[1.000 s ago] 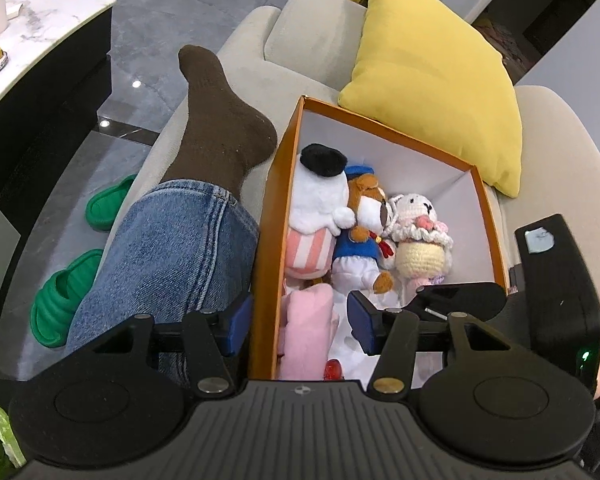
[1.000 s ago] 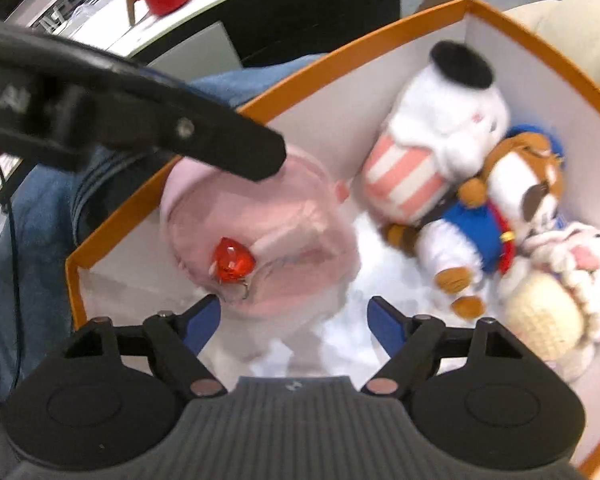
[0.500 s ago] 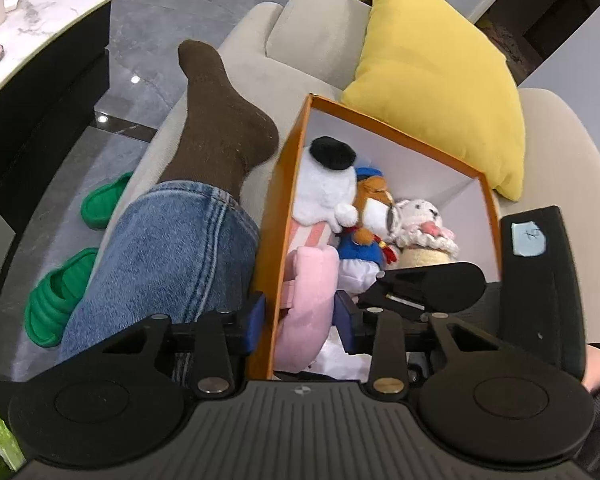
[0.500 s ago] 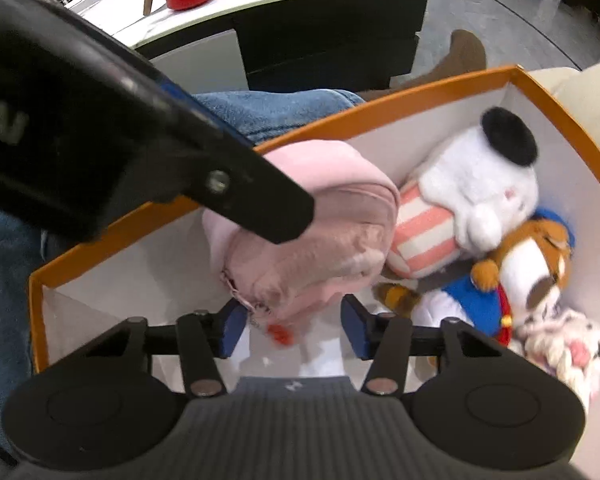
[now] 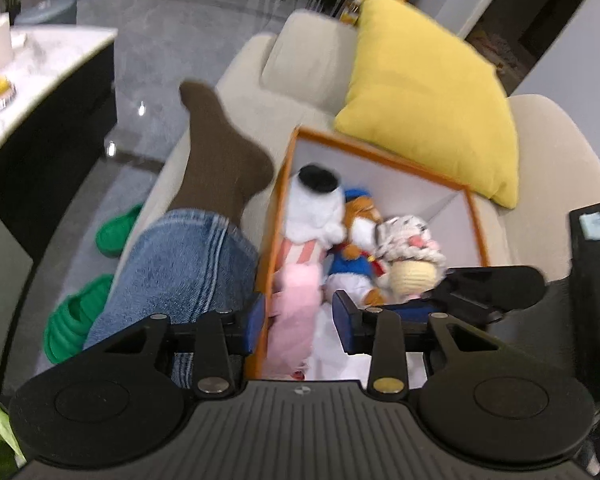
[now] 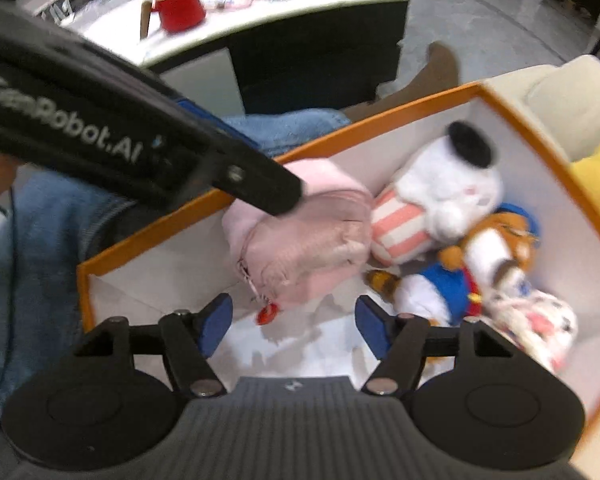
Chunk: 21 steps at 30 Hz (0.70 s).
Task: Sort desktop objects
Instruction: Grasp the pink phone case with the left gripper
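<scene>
Sofa-side, the orange box (image 6: 148, 240) now holds the pink pouch (image 6: 300, 240) at its near left. Your left gripper (image 5: 300, 316) grasps pouch and wall together; your right gripper (image 6: 292, 322) opens, empty, having let go.

A soft pink fabric pouch (image 6: 300, 236) with a small red charm (image 6: 267, 314) dangling at 6 o'clock lies in an orange-rimmed, white-lined cardboard box (image 6: 384, 114). At its 3 o'clock sprawl a white plush dog in pink stripes (image 6: 440, 200), a blue-suited plush duck (image 6: 456, 280) and a cream crocheted doll (image 6: 540, 324).
</scene>
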### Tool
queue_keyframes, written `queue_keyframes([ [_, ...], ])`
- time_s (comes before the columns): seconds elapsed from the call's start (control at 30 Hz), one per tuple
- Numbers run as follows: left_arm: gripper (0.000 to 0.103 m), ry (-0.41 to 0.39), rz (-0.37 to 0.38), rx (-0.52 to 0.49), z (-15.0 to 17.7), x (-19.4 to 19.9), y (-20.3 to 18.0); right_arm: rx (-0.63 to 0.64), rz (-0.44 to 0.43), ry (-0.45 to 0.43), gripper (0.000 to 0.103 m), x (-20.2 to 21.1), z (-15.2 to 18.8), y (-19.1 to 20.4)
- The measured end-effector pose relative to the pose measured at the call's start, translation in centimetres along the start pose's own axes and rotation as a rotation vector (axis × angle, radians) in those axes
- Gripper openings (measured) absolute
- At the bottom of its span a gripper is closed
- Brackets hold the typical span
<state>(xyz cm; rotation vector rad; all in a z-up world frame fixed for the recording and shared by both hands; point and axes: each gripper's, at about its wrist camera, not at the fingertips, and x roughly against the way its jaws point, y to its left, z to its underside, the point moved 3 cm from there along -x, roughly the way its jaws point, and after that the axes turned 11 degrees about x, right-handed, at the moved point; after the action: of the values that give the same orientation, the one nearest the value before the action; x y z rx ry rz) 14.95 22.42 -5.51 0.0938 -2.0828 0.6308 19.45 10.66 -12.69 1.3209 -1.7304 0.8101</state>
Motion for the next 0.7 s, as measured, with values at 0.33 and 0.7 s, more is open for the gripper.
queue_keyframes([
  [0.33,0.042,-0.036,0.128,-0.220,4.4,3.6,-10.3,-0.323,0.262,-0.140,0.067,16.3,10.4,-4.5],
  [0.7,0.042,0.106,0.212,-0.453,10.0,-3.3,-21.8,-0.702,0.420,-0.015,0.057,22.2,25.5,-8.0],
])
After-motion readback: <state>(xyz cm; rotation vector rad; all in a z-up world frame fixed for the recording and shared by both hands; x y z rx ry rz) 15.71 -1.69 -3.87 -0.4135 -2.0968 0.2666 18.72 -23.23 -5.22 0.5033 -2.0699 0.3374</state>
